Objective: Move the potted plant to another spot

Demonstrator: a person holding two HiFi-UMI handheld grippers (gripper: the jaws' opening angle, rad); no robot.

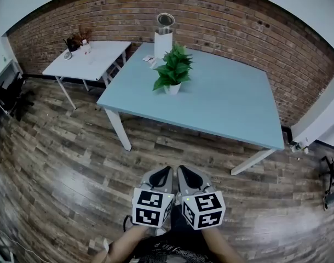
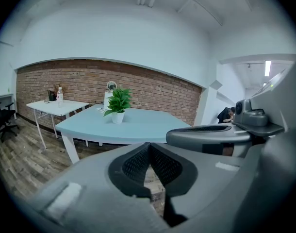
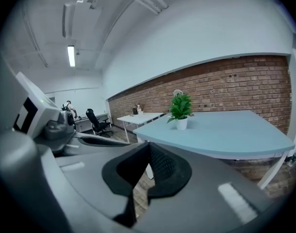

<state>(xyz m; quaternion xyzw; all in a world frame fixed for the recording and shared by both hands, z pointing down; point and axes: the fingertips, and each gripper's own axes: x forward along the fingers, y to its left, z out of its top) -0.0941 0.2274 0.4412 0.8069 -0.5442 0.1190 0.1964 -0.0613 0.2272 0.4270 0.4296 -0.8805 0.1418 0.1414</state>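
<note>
A green potted plant (image 1: pixel 173 70) in a small white pot stands toward the far left of the light blue table (image 1: pixel 222 100). It also shows in the left gripper view (image 2: pixel 117 104) and in the right gripper view (image 3: pixel 181 109). My left gripper (image 1: pixel 168 170) and right gripper (image 1: pixel 180 170) hang side by side over the wooden floor, well short of the table. Both are shut with nothing between the jaws. In the left gripper view the left gripper's tips (image 2: pixel 149 144) meet, as do the right gripper's tips (image 3: pixel 149 144) in its own view.
A tall white cylinder (image 1: pixel 163 35) stands behind the plant on the blue table. A smaller white table (image 1: pixel 104 56) with small items sits at the left. A brick wall (image 1: pixel 249 32) backs both. Office chairs (image 1: pixel 8 95) stand at the far left.
</note>
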